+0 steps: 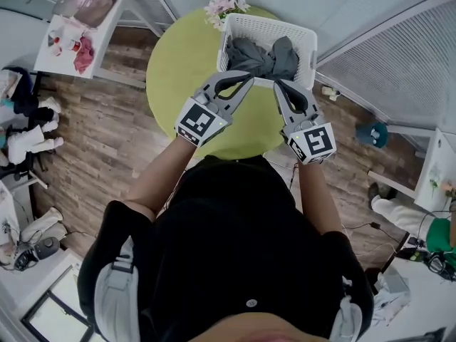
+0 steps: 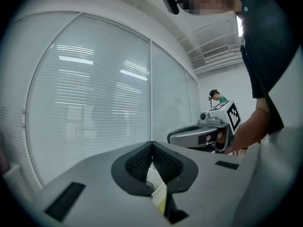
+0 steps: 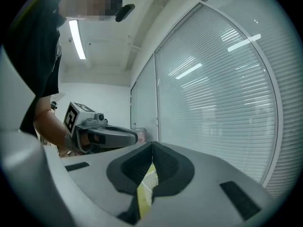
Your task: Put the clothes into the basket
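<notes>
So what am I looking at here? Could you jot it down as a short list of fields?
Table: round, yellow-green
Basket: white, on the table's far side
Clothes: grey, piled inside the basket
Flowers: pink, behind the basket
Left gripper: jaws together, empty, by the basket's near rim
Right gripper: jaws together, empty, beside the left one

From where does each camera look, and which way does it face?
Head view: on the person's head, facing steeply down at the green table, white basket of grey clothes, left claw and right claw; forearms and black shirt show.
Left gripper view: on the left claw, looking along its shut jaws toward blinds; right claw and forearm show at right.
Right gripper view: on the right claw, along its shut jaws toward blinds; left claw and forearm show at left.
Shared: both gripper views show blinds and the other claw.
</notes>
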`<control>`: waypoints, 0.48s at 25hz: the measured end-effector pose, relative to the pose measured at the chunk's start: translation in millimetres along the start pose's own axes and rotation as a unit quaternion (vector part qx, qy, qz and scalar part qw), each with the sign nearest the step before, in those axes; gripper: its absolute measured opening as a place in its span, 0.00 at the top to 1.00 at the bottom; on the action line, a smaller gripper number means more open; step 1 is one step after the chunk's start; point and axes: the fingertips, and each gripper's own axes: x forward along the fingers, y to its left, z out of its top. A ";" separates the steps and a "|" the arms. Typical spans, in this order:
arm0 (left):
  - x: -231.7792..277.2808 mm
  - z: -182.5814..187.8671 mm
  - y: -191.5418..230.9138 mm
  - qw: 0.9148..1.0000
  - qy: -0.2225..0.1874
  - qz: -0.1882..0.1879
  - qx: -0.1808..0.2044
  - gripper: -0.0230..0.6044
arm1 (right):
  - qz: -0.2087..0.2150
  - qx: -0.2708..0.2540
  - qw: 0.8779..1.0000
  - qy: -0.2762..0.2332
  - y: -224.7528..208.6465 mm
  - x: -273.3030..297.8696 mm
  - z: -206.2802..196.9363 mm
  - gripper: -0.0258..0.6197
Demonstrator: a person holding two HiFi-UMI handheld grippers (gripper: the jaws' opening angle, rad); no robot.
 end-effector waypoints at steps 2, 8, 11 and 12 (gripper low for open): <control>0.3 1.4 -2.1 1.000 -0.001 -0.001 0.000 0.95 | 0.000 0.002 1.000 -0.004 0.3 -1.4 1.7 0.92; 3.2 2.5 -8.3 1.000 -0.002 -0.004 0.000 0.95 | 0.003 -0.004 1.000 0.002 0.2 -5.9 3.9 0.92; 4.5 2.6 -10.6 1.000 -0.004 -0.005 -0.001 0.95 | 0.000 -0.003 1.000 0.004 -2.3 -9.2 1.4 0.92; 5.1 2.6 -10.8 1.000 -0.004 -0.004 -0.001 0.95 | 0.001 -0.004 1.000 0.005 -3.0 -9.4 1.0 0.92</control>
